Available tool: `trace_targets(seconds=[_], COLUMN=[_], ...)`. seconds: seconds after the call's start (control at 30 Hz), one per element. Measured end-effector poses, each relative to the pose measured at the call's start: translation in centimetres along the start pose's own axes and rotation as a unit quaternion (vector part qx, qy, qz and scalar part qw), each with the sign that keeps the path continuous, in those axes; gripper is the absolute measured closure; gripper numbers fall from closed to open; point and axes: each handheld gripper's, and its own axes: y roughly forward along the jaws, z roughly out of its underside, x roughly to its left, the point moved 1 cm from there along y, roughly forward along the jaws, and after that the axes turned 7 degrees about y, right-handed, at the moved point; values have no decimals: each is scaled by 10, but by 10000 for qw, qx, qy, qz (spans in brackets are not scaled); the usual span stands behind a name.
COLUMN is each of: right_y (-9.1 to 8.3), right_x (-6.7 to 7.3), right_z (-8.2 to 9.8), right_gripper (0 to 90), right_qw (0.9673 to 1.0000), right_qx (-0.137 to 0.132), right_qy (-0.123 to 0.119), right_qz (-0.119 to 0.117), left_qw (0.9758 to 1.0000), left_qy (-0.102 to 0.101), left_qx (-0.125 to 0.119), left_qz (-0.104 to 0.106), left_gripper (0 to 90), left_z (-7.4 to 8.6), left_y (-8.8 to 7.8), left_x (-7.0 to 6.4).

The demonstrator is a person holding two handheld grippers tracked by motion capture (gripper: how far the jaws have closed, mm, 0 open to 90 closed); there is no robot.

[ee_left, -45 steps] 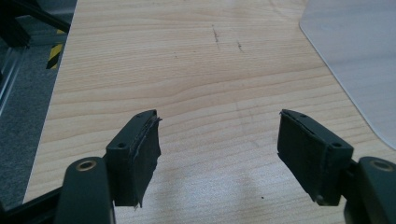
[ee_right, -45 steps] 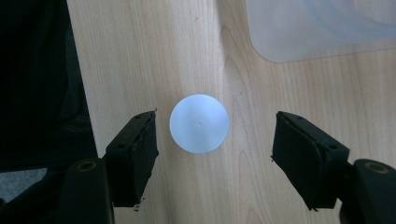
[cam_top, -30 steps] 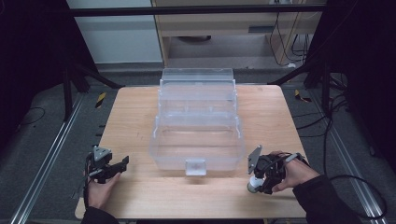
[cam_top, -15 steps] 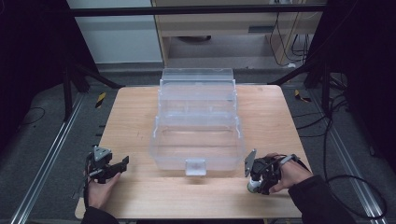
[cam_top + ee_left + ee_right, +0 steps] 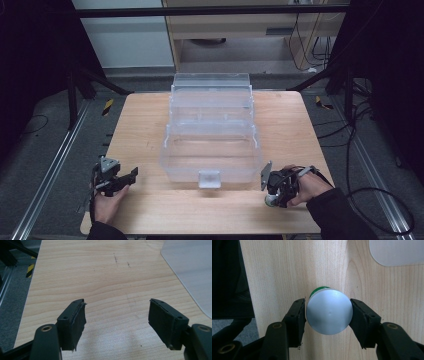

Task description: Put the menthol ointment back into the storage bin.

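Two grippers are held low over a wooden table [image 5: 150, 120], one near each front corner, with a clear plastic box [image 5: 211, 131] set between and beyond them. The box is transparent and stepped in tiers, its lid stood open toward the far edge, and a small latch tab [image 5: 209, 178] is seen at the middle of its front wall. In the high view the left gripper [image 5: 131, 174] is gripped by the left hand [image 5: 107, 204] near the table's front left corner, well apart from the box. In the left gripper view its jaws are spread wide, nothing is held between them, and bare wood grain is seen in the gap; a rounded corner of the clear box [image 5: 192, 270] is caught at the upper right. The right gripper [image 5: 271, 196] is held by the right hand [image 5: 304, 186] just beside the box's front right corner. In the right gripper view its jaws are pressed against both sides of a small round container [image 5: 329, 311], whose flat grey-white cap is faced toward the camera and behind which a green rim is glimpsed. The container is held just above or on the table; which cannot be told. A dark sleeve [image 5: 336, 215] is seen on the right forearm.
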Motion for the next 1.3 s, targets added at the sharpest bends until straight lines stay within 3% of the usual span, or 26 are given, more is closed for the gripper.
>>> trace_targets(seconds=[0.67,1.3], right_y=[0,-33], right_x=[-2,-4], right_z=[0,1], right_gripper=[503,504], right_qw=[9999,9996], right_qx=[37,-103], right_qy=[89,249], right_qz=[-60,-9], left_qw=[10000,10000], left_qy=[-5,8], left_qx=[14,53], left_qz=[6,30], left_gripper=[295,294], left_z=[0,1], left_y=[1,2], left_x=[0,0])
